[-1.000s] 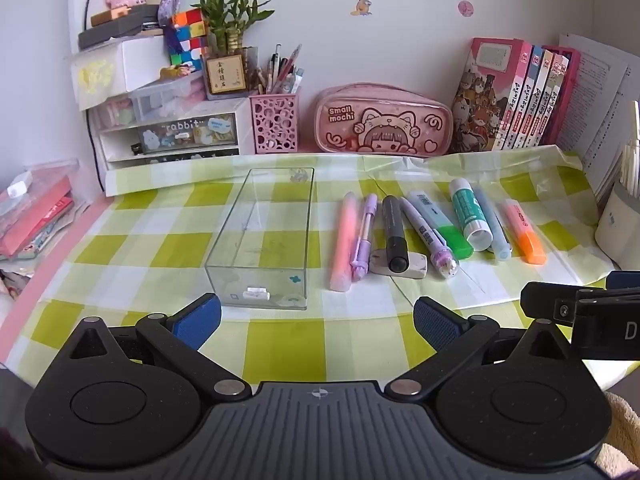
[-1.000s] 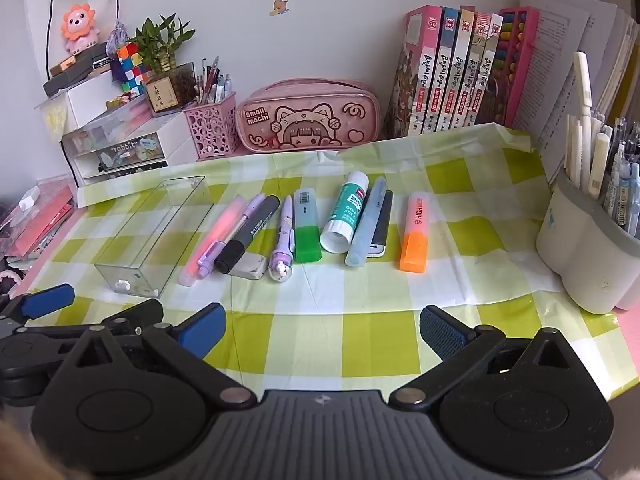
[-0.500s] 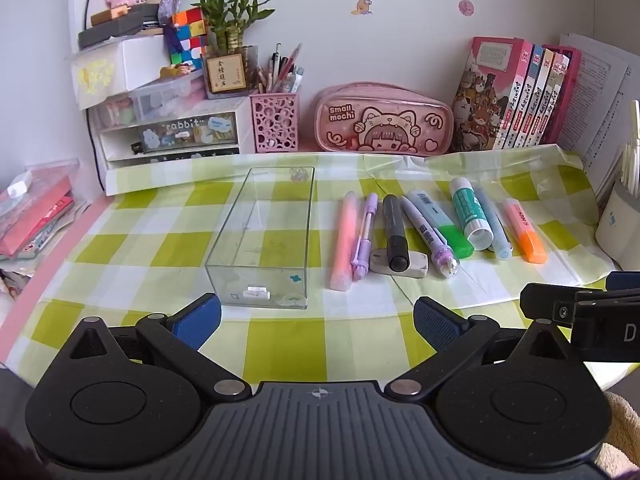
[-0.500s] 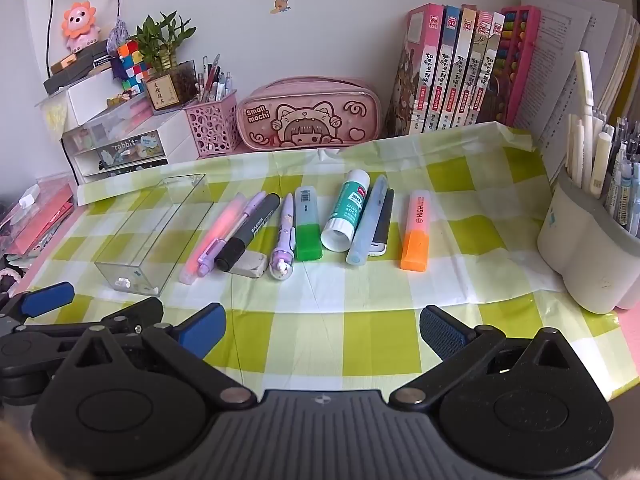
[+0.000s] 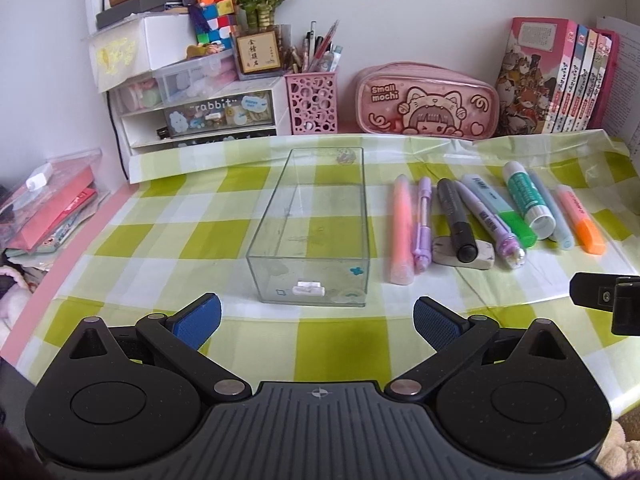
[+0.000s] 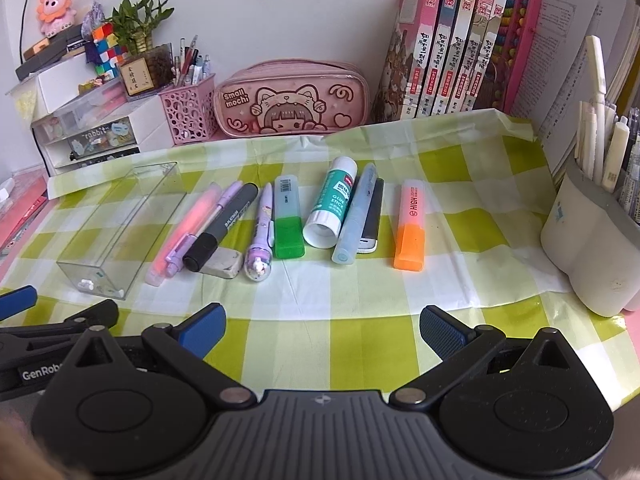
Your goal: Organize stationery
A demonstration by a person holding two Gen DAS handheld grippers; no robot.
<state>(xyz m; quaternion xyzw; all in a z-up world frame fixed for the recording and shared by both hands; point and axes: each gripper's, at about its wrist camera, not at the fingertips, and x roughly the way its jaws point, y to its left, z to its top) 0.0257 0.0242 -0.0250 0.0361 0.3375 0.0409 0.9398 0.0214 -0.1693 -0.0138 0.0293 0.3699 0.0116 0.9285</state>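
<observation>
A clear plastic tray lies empty on the green checked cloth. To its right lies a row of stationery: a pink highlighter, a purple pen, a black marker over a white eraser, a green highlighter, a glue stick, a pale blue pen and an orange highlighter. My left gripper is open, just short of the tray's near end. My right gripper is open, in front of the row, holding nothing.
At the back stand a pink pencil case, a pink mesh pen cup, white drawers and books. A white pen holder with pens stands at the right edge. Pink packets lie at the left.
Both grippers have moved slightly forward toward the tray and the row; the right view has tilted a little upward. Nothing on the table has moved.
</observation>
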